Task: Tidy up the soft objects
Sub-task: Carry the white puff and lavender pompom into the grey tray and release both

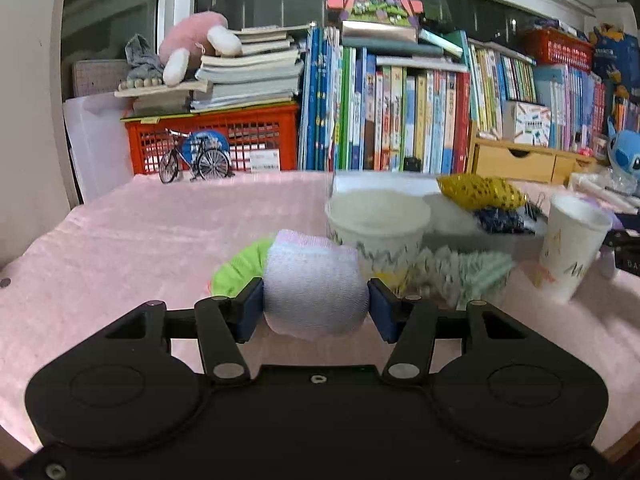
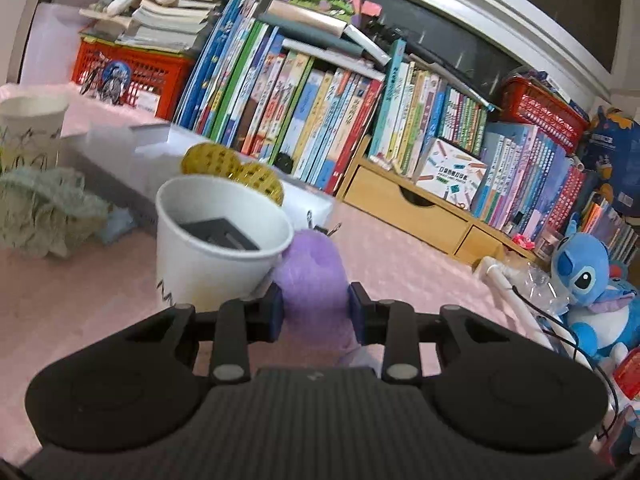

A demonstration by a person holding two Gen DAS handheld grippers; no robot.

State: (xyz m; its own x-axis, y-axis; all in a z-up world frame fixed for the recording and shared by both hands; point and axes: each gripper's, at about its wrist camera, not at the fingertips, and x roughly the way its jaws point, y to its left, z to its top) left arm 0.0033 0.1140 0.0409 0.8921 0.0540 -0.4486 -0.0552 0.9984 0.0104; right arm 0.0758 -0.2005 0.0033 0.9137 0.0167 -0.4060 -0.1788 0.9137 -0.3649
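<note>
My left gripper is shut on a rolled white, pink and lilac cloth, held above the pink table cover, just in front of a paper cup. A green soft item lies behind the cloth to the left. My right gripper is shut on a purple soft item, right beside a white paper cup that holds a dark object. A pale green lacy cloth lies to the left; it also shows in the left wrist view.
A white box holds yellow sequined items. Books, a red crate, a toy bicycle, wooden drawers and a blue plush line the back and right. A second cup stands at the right.
</note>
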